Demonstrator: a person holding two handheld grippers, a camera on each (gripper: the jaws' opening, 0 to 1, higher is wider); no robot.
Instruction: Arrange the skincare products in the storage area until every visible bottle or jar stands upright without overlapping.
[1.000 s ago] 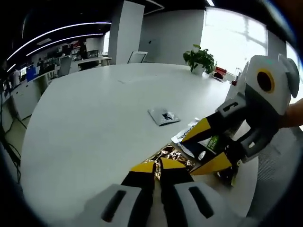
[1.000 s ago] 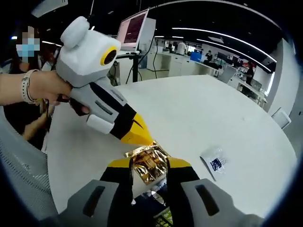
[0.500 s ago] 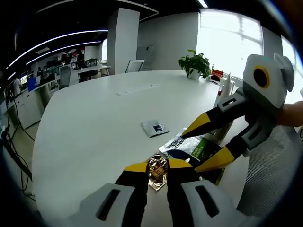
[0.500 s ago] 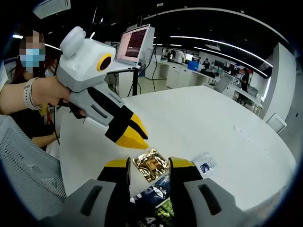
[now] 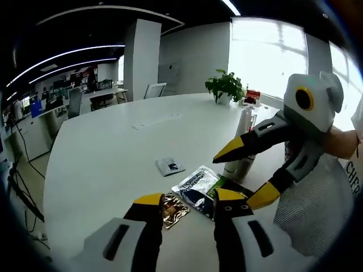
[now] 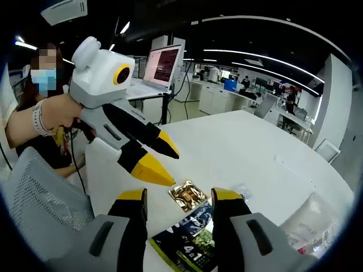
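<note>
Left gripper spread wide, holding nothing, hovering above white table. Gold foil sachet flat on the table just ahead of its left jaw; small clear packet farther off; dark printed pouches to the right, beside an upright white bottle. Right gripper also gaping wide, empty — gold sachet between its jaws, lying flat.

— What is found on the table?
— A foil sachet is laid nearest the left gripper, a printed packet just right of it, a small sachet beyond.
— And behind?
— A potted plant is set at the far edge.
</note>
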